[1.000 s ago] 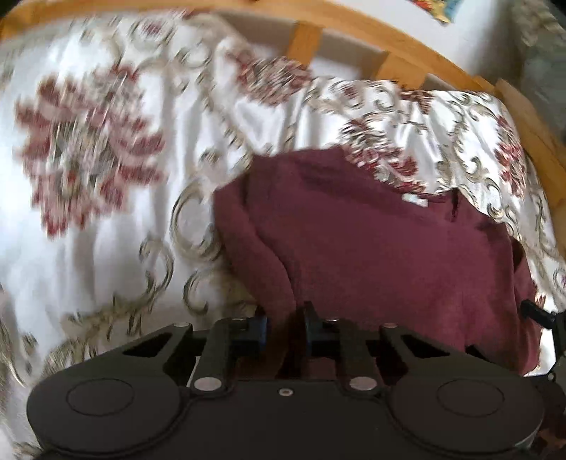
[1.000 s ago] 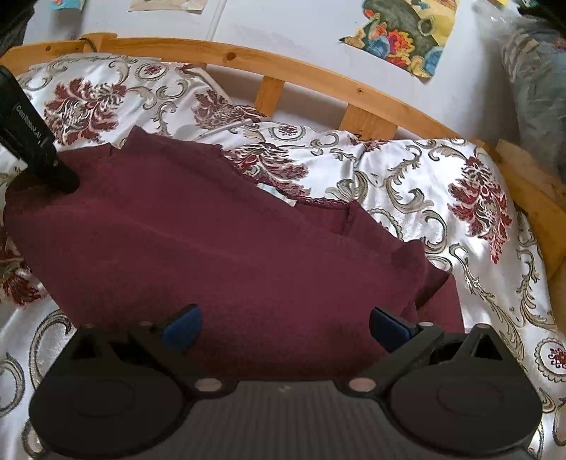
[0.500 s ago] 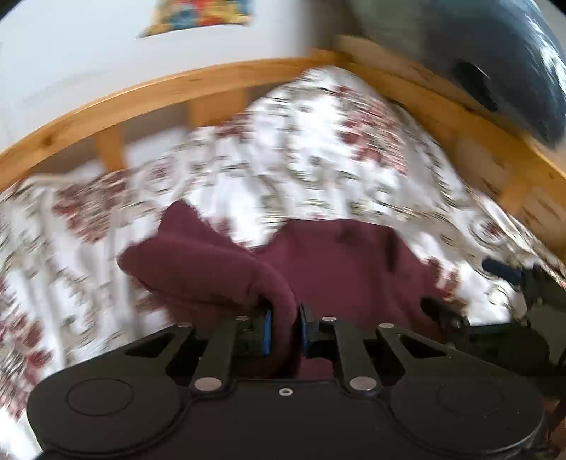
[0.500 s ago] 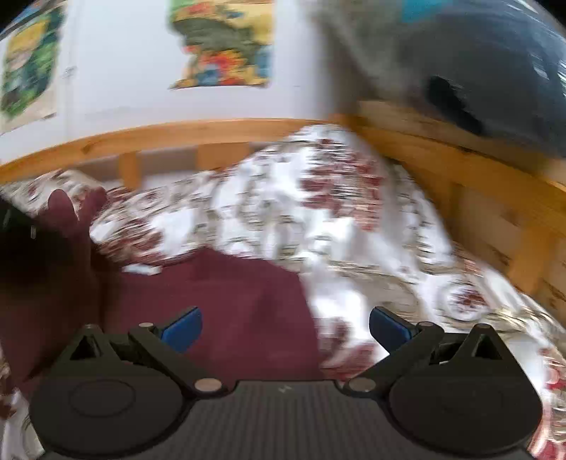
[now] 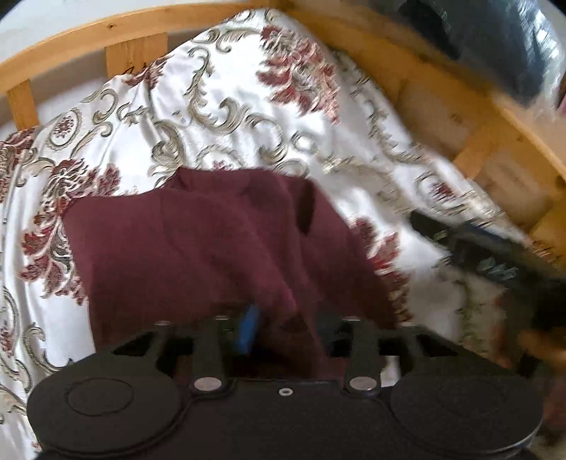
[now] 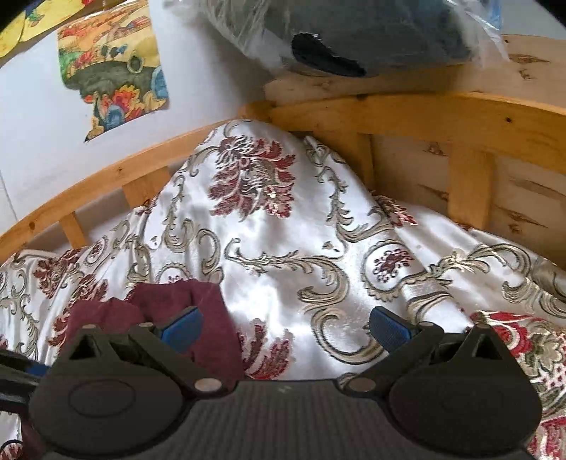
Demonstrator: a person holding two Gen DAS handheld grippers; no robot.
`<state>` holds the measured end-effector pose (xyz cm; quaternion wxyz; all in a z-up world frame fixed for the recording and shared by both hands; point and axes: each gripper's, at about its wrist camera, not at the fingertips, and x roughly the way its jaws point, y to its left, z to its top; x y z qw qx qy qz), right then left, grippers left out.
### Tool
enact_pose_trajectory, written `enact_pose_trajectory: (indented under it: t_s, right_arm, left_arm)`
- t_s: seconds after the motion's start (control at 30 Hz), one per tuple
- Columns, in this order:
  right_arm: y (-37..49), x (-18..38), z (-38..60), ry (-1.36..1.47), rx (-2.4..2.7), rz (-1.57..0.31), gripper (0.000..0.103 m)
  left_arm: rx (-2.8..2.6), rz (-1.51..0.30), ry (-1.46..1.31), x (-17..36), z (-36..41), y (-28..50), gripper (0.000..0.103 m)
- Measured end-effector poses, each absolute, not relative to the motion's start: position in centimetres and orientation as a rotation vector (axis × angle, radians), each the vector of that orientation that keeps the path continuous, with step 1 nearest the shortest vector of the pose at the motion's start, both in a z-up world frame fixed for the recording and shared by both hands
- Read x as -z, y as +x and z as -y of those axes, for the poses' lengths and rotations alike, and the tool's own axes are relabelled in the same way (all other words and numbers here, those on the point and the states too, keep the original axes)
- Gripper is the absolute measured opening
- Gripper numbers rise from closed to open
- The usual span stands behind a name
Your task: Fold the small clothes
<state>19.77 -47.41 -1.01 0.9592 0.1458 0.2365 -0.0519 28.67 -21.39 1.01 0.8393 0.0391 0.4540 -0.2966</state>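
A maroon knit garment lies partly folded on the floral bedspread. My left gripper sits at its near edge with a fold of the maroon cloth between its fingers; the jaws stand a little apart around it. In the right wrist view the garment shows at lower left, under the left blue pad. My right gripper is wide open and empty above the bedspread, beside the garment's right edge. It also shows blurred in the left wrist view.
A wooden bed frame runs along the back and right side. A dark bundle in clear plastic rests on the frame at top right. A colourful poster hangs on the white wall.
My left gripper has carried the maroon cloth over to the right and laid it down flatter; its jaws have spread slightly. My right gripper has swung right, off the garment, toward the bed corner.
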Motion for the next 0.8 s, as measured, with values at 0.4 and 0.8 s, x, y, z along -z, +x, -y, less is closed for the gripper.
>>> enact_pose_trajectory:
  t_s: [0.4, 0.8]
  right_arm:
    - [21.5, 1.4, 44.2, 0.486, -0.300, -0.466, 0.103]
    - [25.1, 4.2, 39.9, 0.498, -0.386, -0.582, 0.102]
  left_arm:
    - [0.639, -0.689, 0.050, -5.8, 14.2, 22.5, 0.101]
    - [0.554, -0.606, 0.130, 2.3, 10.5, 19.6, 0.096]
